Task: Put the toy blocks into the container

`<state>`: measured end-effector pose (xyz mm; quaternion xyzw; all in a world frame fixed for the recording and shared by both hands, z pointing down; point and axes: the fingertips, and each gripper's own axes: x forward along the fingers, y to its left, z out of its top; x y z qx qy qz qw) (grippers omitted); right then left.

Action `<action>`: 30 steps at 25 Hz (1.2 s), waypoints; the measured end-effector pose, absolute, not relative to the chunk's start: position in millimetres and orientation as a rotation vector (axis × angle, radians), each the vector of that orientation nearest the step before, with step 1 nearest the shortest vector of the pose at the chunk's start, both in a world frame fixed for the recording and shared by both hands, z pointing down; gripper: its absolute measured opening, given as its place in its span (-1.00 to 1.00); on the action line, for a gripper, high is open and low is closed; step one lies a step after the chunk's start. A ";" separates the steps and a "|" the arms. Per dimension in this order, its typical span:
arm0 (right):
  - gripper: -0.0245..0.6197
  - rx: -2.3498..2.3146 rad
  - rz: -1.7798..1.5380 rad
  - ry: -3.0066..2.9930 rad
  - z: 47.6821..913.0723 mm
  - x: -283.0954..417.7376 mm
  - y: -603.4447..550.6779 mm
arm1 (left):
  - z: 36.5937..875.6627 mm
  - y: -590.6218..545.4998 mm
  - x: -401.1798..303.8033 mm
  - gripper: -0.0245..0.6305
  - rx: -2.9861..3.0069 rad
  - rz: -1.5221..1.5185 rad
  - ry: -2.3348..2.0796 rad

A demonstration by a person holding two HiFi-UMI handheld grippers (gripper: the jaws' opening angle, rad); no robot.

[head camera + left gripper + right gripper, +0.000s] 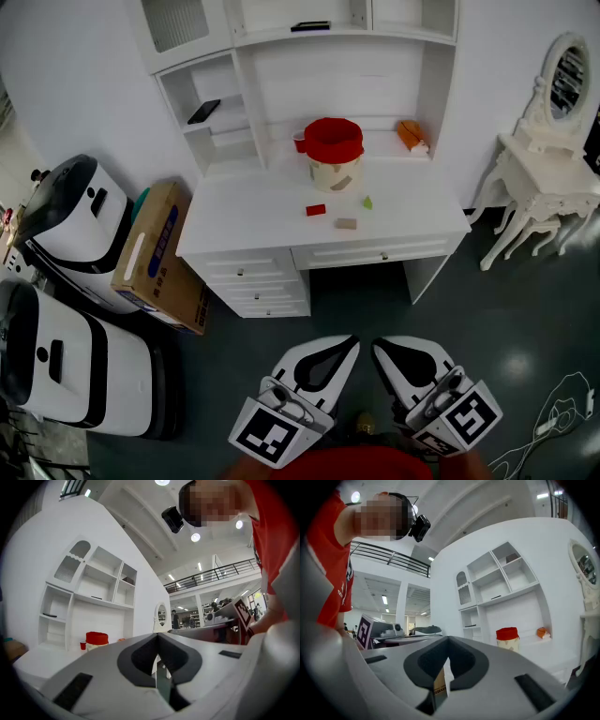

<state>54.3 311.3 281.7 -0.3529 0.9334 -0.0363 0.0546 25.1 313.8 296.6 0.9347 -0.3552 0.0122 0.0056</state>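
A beige container with a red fabric rim (333, 155) stands at the back of the white desk (244, 211). In front of it lie three small blocks: a red block (316, 210), a green block (367, 202) and a tan block (346, 224). Both grippers hover low over the dark floor, well short of the desk. My left gripper (349, 344) is shut with nothing in it, and so is my right gripper (380, 348). The left gripper view shows the left gripper (157, 637) with jaws together and the container (96, 641) far off. In the right gripper view the right gripper (448, 640) points level, the container (507, 638) beyond it.
A small red cup (299, 141) and an orange object (411, 136) sit beside the container. Left of the desk lean a cardboard box (159, 253) and two white machines (70, 220). A white dressing table with a mirror (548, 173) stands at right; a cable (553, 422) lies on the floor.
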 end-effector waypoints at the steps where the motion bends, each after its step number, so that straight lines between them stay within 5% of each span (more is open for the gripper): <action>1: -0.91 -1.071 -0.107 2.835 281.7 53.8 310.5 | 296.4 312.9 24.8 -0.86 2.929 0.037 -1.111; 30: -0.89 -1.115 -0.088 2.833 283.7 9.6 274.7 | 298.2 271.8 -19.2 -0.85 2.930 -0.003 -1.097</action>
